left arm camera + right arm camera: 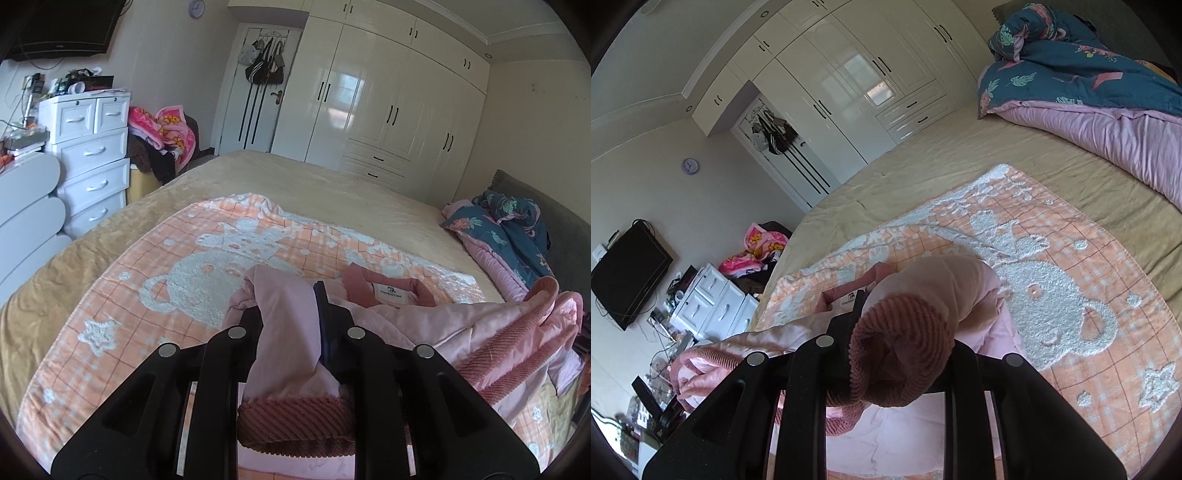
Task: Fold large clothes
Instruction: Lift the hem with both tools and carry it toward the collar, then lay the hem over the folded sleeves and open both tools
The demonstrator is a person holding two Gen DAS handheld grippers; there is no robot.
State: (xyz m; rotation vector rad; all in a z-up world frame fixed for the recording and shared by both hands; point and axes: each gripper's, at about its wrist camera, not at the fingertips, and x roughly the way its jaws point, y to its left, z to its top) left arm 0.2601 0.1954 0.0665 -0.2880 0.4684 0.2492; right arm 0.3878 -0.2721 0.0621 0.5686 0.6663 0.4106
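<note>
Pink jacket (424,321) bunched on an orange-and-white blanket (177,266) spread over the bed (303,181), collar label toward the wardrobe (388,92); its long axis cannot be told. Left tool (291,317) clenched on one sleeve, ribbed cuff (295,417) nearest the camera. Right tool (905,332) clenched on the other sleeve's ribbed cuff (901,347). Blue floral quilt (1082,66) at the bed's head; white drawer chest (92,155) beside the bed, contents unseen.
</note>
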